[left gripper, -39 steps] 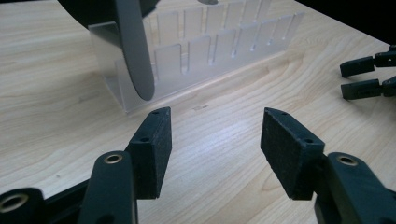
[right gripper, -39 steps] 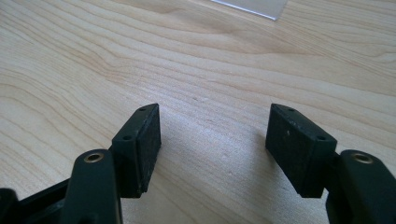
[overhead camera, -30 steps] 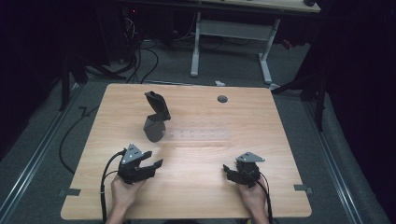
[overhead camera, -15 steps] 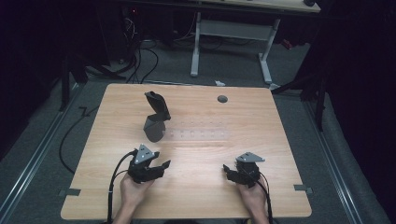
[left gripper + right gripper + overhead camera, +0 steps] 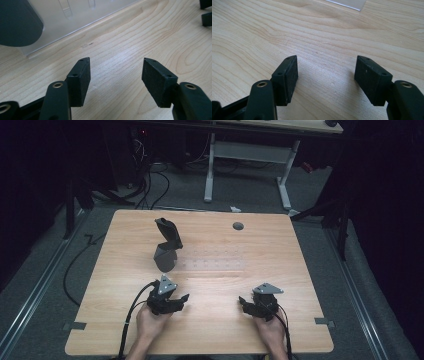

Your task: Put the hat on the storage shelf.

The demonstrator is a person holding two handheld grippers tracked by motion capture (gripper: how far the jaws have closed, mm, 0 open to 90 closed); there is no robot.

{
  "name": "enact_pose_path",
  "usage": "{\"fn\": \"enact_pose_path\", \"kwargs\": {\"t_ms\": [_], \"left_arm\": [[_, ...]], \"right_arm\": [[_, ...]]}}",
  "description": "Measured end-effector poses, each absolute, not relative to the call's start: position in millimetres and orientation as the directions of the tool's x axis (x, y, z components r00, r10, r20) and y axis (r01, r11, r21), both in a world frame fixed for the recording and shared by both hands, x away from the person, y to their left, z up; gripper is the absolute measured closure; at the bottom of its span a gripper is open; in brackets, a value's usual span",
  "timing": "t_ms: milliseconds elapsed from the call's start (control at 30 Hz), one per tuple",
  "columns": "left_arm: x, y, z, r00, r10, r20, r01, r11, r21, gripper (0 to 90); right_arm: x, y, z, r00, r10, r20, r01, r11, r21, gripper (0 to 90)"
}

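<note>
tabletop (image 5: pixel 300 270): pale wood, grained | clear plastic tray (image 5: pixel 215 261): flat, glossy, mid-tabletop beside dark angular holder (image 5: pixel 167 247) | left gripper (image 5: pixel 115 72): matte black fingers released, just opening, nothing between | right gripper (image 5: pixel 325 72): fingers released

No lettering, label, brand mark, number or sign can be read anywhere in these views: not on the worktop (image 5: pixel 280 270), not on the dark object (image 5: pixel 166 249) standing near its far left part, nor on the clear sheet (image 5: pixel 82 15).
</note>
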State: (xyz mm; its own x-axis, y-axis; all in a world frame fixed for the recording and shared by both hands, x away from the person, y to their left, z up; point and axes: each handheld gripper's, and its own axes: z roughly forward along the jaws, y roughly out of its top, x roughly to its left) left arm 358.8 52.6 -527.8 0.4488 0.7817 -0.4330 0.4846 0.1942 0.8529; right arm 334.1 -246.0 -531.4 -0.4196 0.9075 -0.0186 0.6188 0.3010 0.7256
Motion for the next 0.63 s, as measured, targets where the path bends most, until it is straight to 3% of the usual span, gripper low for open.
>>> {"fn": "enact_pose_path", "kwargs": {"t_ms": [633], "left_arm": [[365.0,44.2,-545.5,0.439,0.806,-0.397,0.496,0.151,0.855,34.1]], "right_arm": [[334.0,-245.9,-531.5,-0.42,0.907,-0.019,0.619,0.301,0.725,35.7]]}}
